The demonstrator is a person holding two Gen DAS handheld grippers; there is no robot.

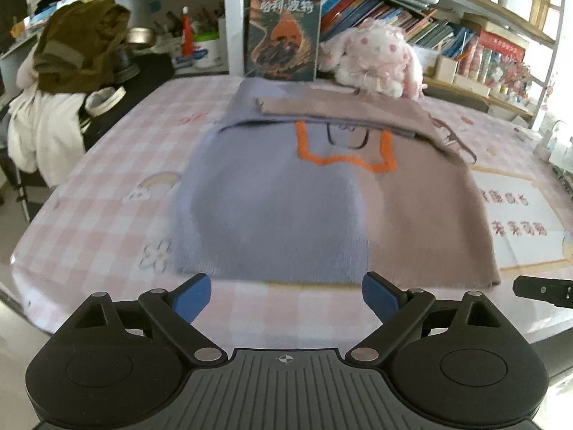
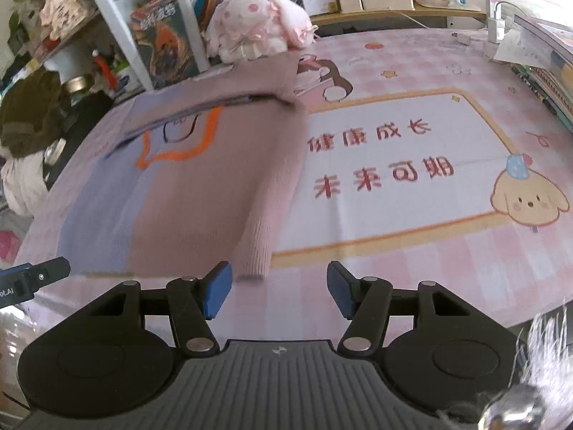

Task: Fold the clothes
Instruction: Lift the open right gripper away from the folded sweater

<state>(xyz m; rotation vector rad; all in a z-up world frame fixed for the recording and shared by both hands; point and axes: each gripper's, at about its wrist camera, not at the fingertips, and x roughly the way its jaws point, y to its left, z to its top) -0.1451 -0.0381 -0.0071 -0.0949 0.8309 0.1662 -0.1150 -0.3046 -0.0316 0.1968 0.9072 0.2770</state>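
A knitted sweater (image 1: 286, 193), lilac on the left and dusty pink on the right with an orange outline on its chest, lies flat on the pink checked tablecloth (image 1: 107, 186). Its upper part is folded over. My left gripper (image 1: 285, 295) hovers open just short of the sweater's near hem, nothing between its blue pads. In the right wrist view the same sweater (image 2: 186, 186) lies left of centre, a pink sleeve cuff (image 2: 255, 254) reaching the near edge. My right gripper (image 2: 279, 288) stands open over bare cloth, just right of that cuff.
A pink-spotted plush toy (image 1: 376, 57) and an upright book (image 1: 283, 32) stand behind the sweater, before crowded bookshelves. A chair piled with clothes (image 1: 71, 71) stands at the table's left. A printed panel (image 2: 394, 165) on the cloth lies right of the sweater.
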